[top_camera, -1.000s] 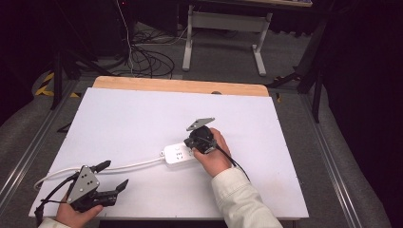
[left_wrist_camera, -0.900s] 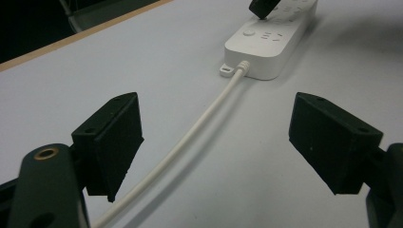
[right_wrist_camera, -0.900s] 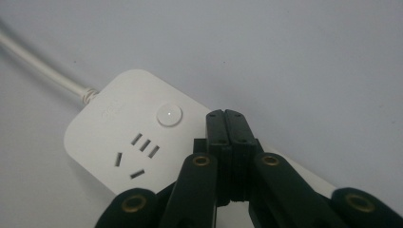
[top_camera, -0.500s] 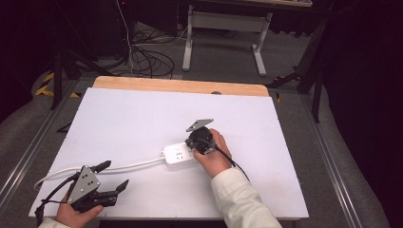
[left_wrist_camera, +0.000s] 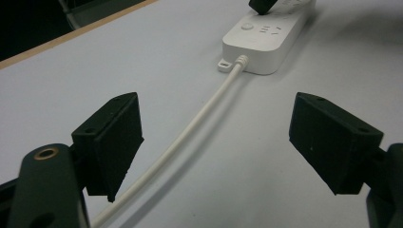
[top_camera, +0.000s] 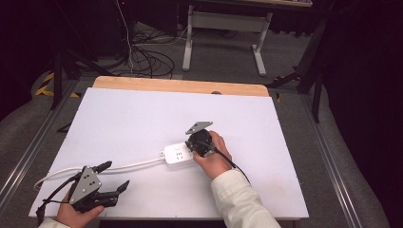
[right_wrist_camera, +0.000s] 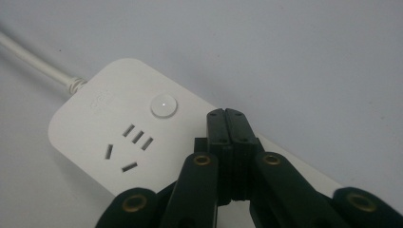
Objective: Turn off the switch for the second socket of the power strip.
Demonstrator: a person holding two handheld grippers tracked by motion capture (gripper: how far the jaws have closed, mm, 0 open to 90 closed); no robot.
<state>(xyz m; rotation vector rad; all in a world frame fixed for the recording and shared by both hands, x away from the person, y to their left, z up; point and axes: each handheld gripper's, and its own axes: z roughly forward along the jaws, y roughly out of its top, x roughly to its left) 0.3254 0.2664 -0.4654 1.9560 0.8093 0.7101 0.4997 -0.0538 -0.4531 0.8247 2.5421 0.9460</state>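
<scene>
A white power strip [top_camera: 177, 155] lies mid-table, its white cord [top_camera: 128, 166] running left toward the table's edge. My right gripper [top_camera: 191, 150] is shut with nothing in it. Its tips [right_wrist_camera: 226, 114] sit over the power strip [right_wrist_camera: 119, 137], just right of the round button [right_wrist_camera: 163, 105] and above the socket holes; contact cannot be told. My left gripper [top_camera: 116, 175] rests near the front left corner, open wide. Between its jaws, in the left gripper view, the cord [left_wrist_camera: 190, 142] leads up to the power strip [left_wrist_camera: 266, 40], where the right gripper's tip [left_wrist_camera: 263, 4] shows.
The white table top [top_camera: 142, 114] has a wooden strip [top_camera: 180, 86] along its far edge. Beyond it, cables [top_camera: 142, 57] and a white stand's legs [top_camera: 223, 42] lie on the dark floor. A black cable [top_camera: 233, 164] trails from the right gripper along the sleeve.
</scene>
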